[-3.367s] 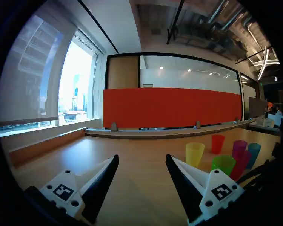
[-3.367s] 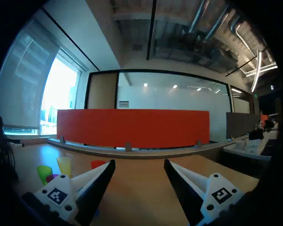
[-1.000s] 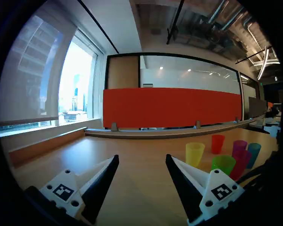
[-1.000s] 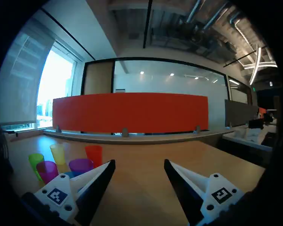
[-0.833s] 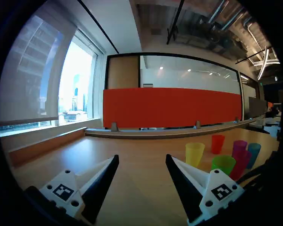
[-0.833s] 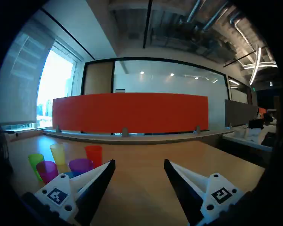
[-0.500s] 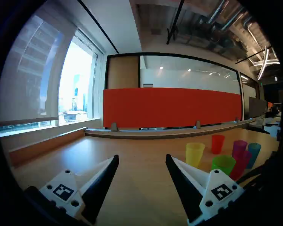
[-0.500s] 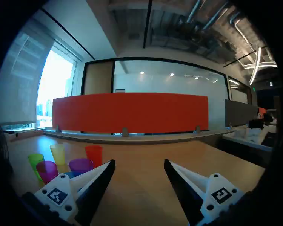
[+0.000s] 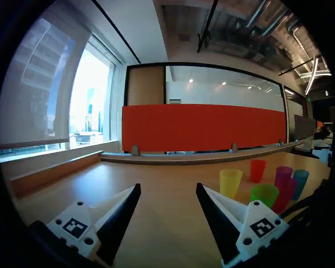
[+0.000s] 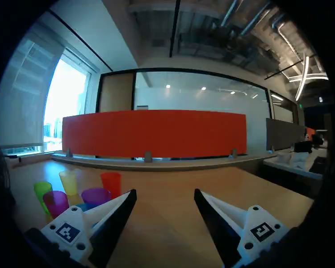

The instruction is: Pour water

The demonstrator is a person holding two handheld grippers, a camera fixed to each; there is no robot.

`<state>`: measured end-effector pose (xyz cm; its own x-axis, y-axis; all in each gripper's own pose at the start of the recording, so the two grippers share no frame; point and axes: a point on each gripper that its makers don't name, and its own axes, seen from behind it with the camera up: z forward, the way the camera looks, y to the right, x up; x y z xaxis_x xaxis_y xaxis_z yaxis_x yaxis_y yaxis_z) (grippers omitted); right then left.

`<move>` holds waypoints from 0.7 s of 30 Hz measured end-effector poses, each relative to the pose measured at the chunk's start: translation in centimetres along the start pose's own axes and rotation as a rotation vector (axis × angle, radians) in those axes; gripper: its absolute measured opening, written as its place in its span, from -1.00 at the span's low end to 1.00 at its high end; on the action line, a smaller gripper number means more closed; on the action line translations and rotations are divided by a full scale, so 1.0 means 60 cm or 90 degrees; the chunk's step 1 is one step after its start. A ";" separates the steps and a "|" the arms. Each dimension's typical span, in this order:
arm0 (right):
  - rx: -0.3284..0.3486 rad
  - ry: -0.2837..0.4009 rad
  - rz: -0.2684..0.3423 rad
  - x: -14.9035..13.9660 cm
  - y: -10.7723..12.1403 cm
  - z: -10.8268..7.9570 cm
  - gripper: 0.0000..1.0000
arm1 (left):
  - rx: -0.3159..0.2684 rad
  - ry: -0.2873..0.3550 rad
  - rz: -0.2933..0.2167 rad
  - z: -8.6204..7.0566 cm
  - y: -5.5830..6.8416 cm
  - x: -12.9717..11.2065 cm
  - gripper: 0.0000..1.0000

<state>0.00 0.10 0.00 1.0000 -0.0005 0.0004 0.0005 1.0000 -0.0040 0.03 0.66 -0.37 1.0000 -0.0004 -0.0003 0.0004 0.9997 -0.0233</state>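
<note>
Several coloured plastic cups stand together on a wooden table (image 9: 167, 187). In the left gripper view they sit right of my left gripper (image 9: 168, 191): a yellow cup (image 9: 230, 182), an orange-red cup (image 9: 257, 170), a green cup (image 9: 264, 194), two purple cups (image 9: 283, 173) and a teal cup (image 9: 300, 181). My left gripper is open and holds nothing. In the right gripper view the same cups lie left of my right gripper (image 10: 165, 196), which is also open: green cup (image 10: 42, 193), yellow cup (image 10: 69, 182), orange-red cup (image 10: 110, 184), purple cup (image 10: 95, 196). A blue cup is partly hidden behind the left finger.
A long orange divider panel (image 9: 203, 127) stands along the table's far edge (image 9: 198, 157). A bright window (image 9: 89, 109) and a wooden ledge (image 9: 51, 172) run along the left. Desks with items (image 10: 297, 163) lie far right.
Over 3.4 seconds the right gripper has turned so that more cups and table show at its left. In the last second nothing has visibly moved. The left gripper has stayed still.
</note>
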 end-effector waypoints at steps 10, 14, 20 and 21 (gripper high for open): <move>0.000 0.000 0.000 0.001 0.000 0.000 1.00 | 0.000 0.000 0.000 0.001 -0.001 0.000 0.83; 0.000 0.000 0.000 0.001 0.000 0.001 1.00 | 0.000 0.000 0.000 0.001 -0.002 0.001 0.83; 0.000 0.000 0.000 0.001 0.001 0.001 1.00 | 0.000 0.000 -0.001 0.001 -0.002 0.002 0.83; 0.000 0.000 0.000 0.001 0.000 0.001 1.00 | 0.000 0.000 -0.001 0.001 -0.002 0.002 0.83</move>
<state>0.06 0.13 0.05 1.0000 -0.0006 0.0003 0.0006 1.0000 -0.0040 0.15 0.52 -0.33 1.0000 -0.0017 -0.0003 0.0017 0.9997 -0.0234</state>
